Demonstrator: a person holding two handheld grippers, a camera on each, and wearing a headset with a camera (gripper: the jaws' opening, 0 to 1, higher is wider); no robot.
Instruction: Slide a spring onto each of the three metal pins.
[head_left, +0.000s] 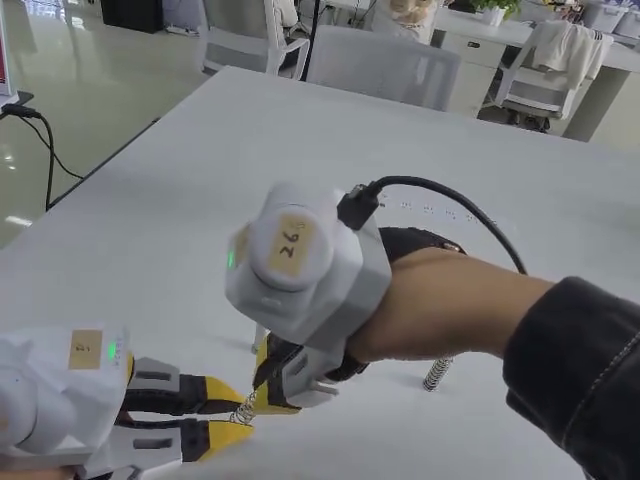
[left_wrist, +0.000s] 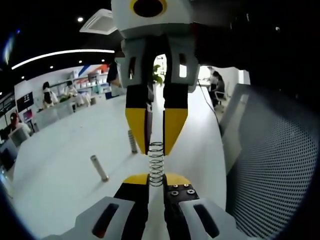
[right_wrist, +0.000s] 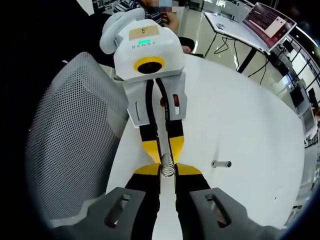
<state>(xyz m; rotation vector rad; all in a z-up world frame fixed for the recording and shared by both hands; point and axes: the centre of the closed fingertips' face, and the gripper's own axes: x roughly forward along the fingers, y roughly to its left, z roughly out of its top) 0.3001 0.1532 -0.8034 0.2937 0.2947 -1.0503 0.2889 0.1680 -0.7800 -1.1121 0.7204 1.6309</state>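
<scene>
A small coil spring (left_wrist: 156, 165) spans the gap between my two grippers just above the white table (head_left: 200, 180). My left gripper (left_wrist: 156, 181) is shut on its near end, and my right gripper (right_wrist: 167, 171) grips the other end of the spring (right_wrist: 167, 165). In the head view the left gripper (head_left: 232, 418) comes in from the bottom left. The right gripper (head_left: 262, 395) meets it tip to tip over the spring (head_left: 243, 408). Two bare metal pins (left_wrist: 99, 167) (left_wrist: 132, 141) stand on the table beyond. One pin (right_wrist: 220, 163) appears in the right gripper view. Another spring (head_left: 436, 373) stands upright under the forearm.
A black cable (head_left: 450, 200) runs from the right gripper across the table. Grey chairs (head_left: 385, 60) stand along the table's far edge, and a mesh chair back (left_wrist: 270, 165) lies close on one side. People sit at desks (left_wrist: 50, 95) far off.
</scene>
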